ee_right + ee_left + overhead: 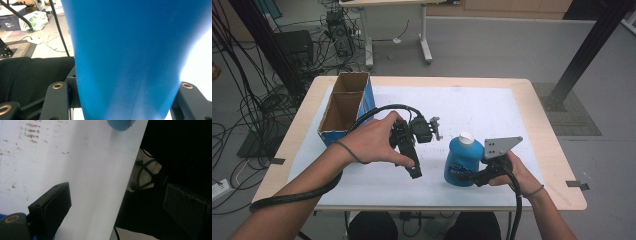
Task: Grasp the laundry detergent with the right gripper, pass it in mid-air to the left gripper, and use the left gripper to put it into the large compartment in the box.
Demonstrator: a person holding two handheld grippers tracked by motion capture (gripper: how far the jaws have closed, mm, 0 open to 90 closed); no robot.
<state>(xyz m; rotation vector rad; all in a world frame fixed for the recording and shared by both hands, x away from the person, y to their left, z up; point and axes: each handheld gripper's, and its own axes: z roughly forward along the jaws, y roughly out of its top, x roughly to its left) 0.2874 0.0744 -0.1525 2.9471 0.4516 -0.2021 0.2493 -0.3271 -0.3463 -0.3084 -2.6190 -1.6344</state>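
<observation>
- while the blue bottle (463, 161) stands upright on the bench (542, 150), the right tongs (476, 176) clamp its lower body; box (345, 107) well apart.
- left tongs (120, 205) gape wide, empty, over the white sheet (75, 157).
- right gripper view: smooth plastic bottle (130, 57) between the jaws; likely slippery, grip low.

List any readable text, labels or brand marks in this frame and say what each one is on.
No text can be read.
Blue bottle, held in the right tongs: white print on its label, too blurred to read.
White table cover: faint reddish marks in rows in the left gripper view, too smeared to read.
Cardboard box: no print that I can make out.
</observation>
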